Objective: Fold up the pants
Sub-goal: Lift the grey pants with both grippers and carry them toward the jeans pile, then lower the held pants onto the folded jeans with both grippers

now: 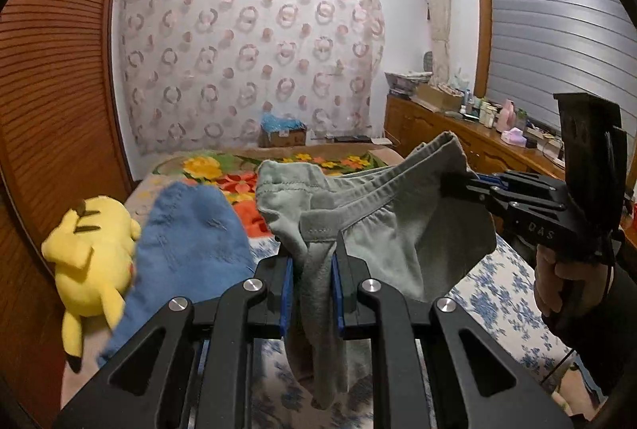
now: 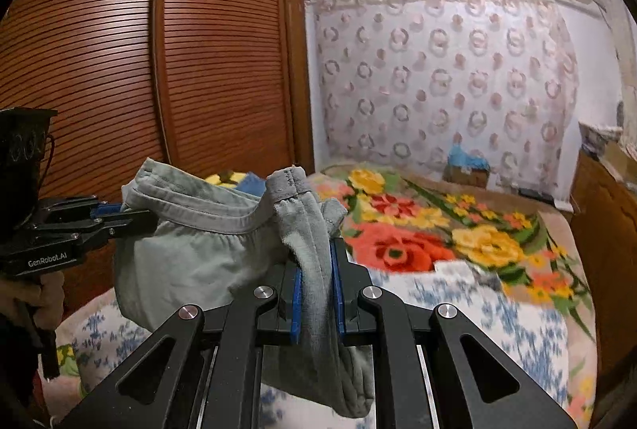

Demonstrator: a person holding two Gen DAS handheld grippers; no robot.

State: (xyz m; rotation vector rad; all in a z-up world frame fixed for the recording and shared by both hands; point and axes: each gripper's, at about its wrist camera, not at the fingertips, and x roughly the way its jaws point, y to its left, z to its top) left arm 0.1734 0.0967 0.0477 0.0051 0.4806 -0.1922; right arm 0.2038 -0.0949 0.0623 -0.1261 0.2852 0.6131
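The grey pants [image 1: 382,230] hang in the air above the bed, held by the waistband at both ends. My left gripper [image 1: 312,253] is shut on one end of the waistband, with cloth bunched between its blue pads. My right gripper [image 2: 316,261] is shut on the other end of the pants [image 2: 191,253]. In the left wrist view the right gripper [image 1: 467,186] pinches the waistband at the right. In the right wrist view the left gripper [image 2: 119,216] pinches it at the left. The legs hang down out of sight.
A yellow plush toy [image 1: 91,253] and a blue garment [image 1: 191,245] lie on the bed at the left. The bed [image 2: 458,293] has a blue-flowered sheet and a bright floral blanket [image 2: 438,226]. A wooden wardrobe [image 2: 159,70] stands left, a cluttered dresser [image 1: 458,126] right.
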